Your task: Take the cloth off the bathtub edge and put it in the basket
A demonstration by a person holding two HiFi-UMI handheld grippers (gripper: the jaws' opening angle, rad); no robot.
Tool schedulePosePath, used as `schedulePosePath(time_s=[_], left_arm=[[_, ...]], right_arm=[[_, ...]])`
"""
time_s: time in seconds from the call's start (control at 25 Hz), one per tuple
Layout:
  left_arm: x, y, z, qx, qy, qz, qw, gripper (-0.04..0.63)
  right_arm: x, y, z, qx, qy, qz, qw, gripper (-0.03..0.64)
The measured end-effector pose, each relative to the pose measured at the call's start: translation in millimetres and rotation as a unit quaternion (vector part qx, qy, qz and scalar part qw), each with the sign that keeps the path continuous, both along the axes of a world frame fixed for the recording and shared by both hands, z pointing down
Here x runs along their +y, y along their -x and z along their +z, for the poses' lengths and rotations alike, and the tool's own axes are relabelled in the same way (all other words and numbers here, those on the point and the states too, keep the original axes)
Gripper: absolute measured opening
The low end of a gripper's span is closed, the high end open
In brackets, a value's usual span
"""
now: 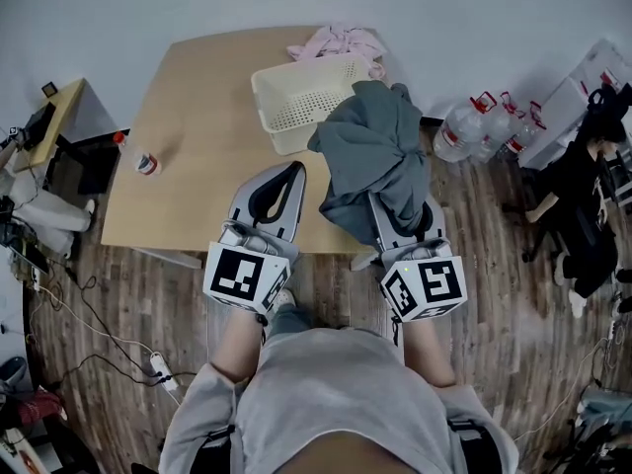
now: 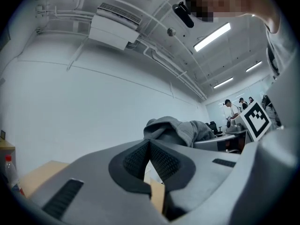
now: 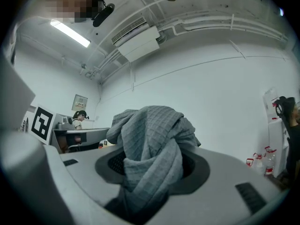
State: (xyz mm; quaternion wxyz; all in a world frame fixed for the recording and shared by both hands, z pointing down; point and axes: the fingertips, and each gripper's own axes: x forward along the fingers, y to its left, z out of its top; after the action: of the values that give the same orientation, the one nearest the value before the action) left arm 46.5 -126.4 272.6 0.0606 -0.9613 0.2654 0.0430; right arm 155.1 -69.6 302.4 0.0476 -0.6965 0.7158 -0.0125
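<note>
Your left tongs (image 1: 282, 188) are closed on nothing over the light wooden bench (image 1: 188, 117). The cream perforated plastic basket (image 1: 296, 97) sits toward the bench's far edge with its mouth unobstructed. Your right tongs (image 3: 152, 163) clamp the grey waffle-weave cloth (image 1: 370, 151), bunched at the basket's right corner. It looks soft, light and limp, so the mid-bunch hold suits, though trailing folds may catch the rim. There is open room above. Clear water bottles (image 1: 474, 121) crowd the floor to the right.

Grey sweatshirt (image 1: 336, 393), grey left gripper (image 1: 292, 171) and right gripper (image 1: 403, 227) with marker cubes (image 1: 244, 276).
</note>
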Motion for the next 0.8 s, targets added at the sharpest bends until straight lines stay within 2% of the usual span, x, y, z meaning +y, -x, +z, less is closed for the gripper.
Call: schedulePosePath(time_s=[0.28,0.64,0.8], left_arm=[[-56.5,10.9,-3.5,0.000,-0.001,0.042,0.9991,-0.003],[-104.2,29.6,-1.2,-0.002,0.000,0.082,0.9966,-0.003],[-135.9,22.1,-4.3,-0.006,0.009,0.097,0.9952,-0.003]], right_arm=[[-47.8,17.8,-3.5,0.002,0.000,0.039,0.999,0.213],[-85.5,40.5,0.0,-0.006,0.000,0.086,0.996,0.213],[-114.0,34.8,-3.8,-0.012,0.008,0.102,0.995,0.213]])
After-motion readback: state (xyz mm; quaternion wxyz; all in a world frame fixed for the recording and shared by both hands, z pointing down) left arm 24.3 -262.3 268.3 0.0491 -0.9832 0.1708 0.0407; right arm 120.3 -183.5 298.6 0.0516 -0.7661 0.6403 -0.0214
